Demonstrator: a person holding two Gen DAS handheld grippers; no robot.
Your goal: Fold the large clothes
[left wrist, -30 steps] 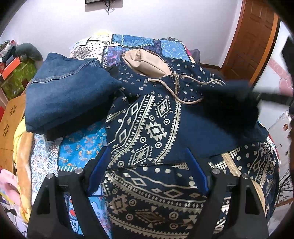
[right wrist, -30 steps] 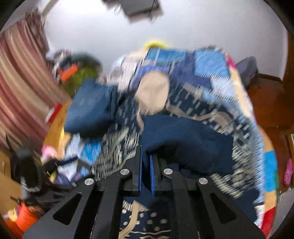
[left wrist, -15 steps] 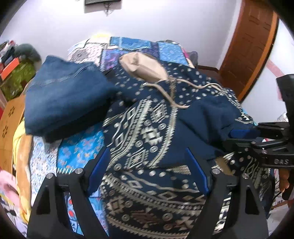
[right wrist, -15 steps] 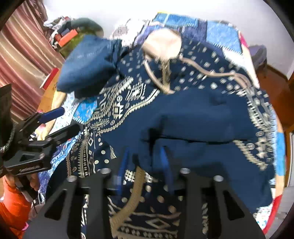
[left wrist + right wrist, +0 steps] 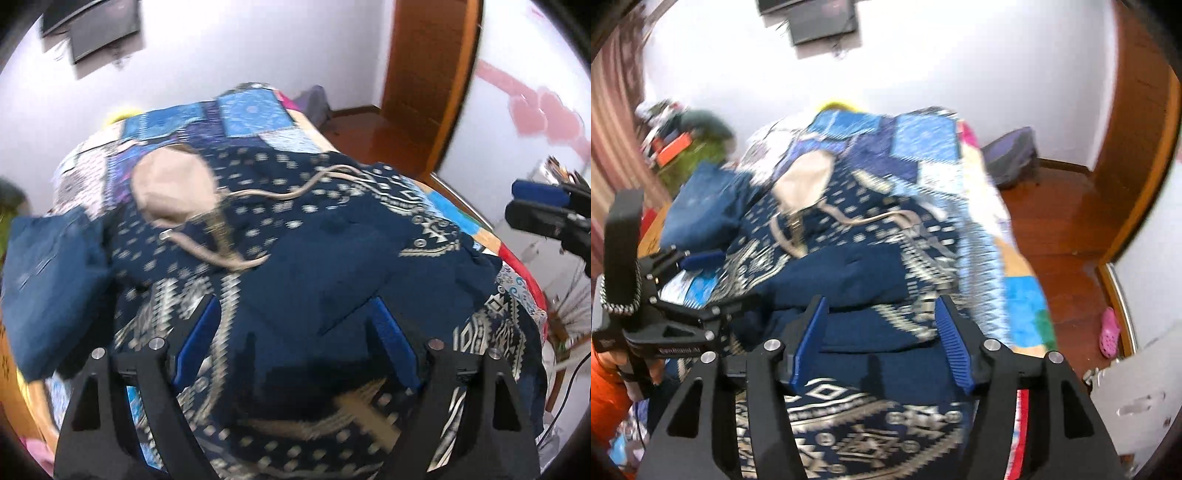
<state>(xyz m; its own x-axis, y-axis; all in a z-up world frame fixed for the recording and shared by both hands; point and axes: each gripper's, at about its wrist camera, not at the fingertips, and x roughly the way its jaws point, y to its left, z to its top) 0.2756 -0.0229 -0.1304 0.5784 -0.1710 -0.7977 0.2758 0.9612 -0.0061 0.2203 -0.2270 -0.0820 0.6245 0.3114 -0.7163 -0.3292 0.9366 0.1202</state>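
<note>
A navy hoodie [image 5: 317, 258] with beige patterns, a beige hood lining [image 5: 173, 188] and a drawstring lies spread on the bed, with one plain navy sleeve folded across its middle. It also shows in the right wrist view [image 5: 849, 280]. My left gripper [image 5: 291, 328] is open and empty, above the hoodie's lower part. My right gripper [image 5: 881, 339] is open and empty, above the hoodie's hem and sleeve. The right gripper shows at the right edge of the left wrist view [image 5: 543, 210]. The left gripper shows at the left of the right wrist view [image 5: 679, 291].
Folded blue jeans [image 5: 48, 273] lie on the bed left of the hoodie. A patchwork bedspread [image 5: 886, 140] covers the bed. A wooden door [image 5: 428, 81] and wooden floor [image 5: 1060, 240] are to the right. Clutter [image 5: 676, 140] stands at the far left wall.
My right gripper has opened, let go of the navy sleeve and pulled back. The sleeve now lies across the hoodie. Both cameras have tilted up and moved.
</note>
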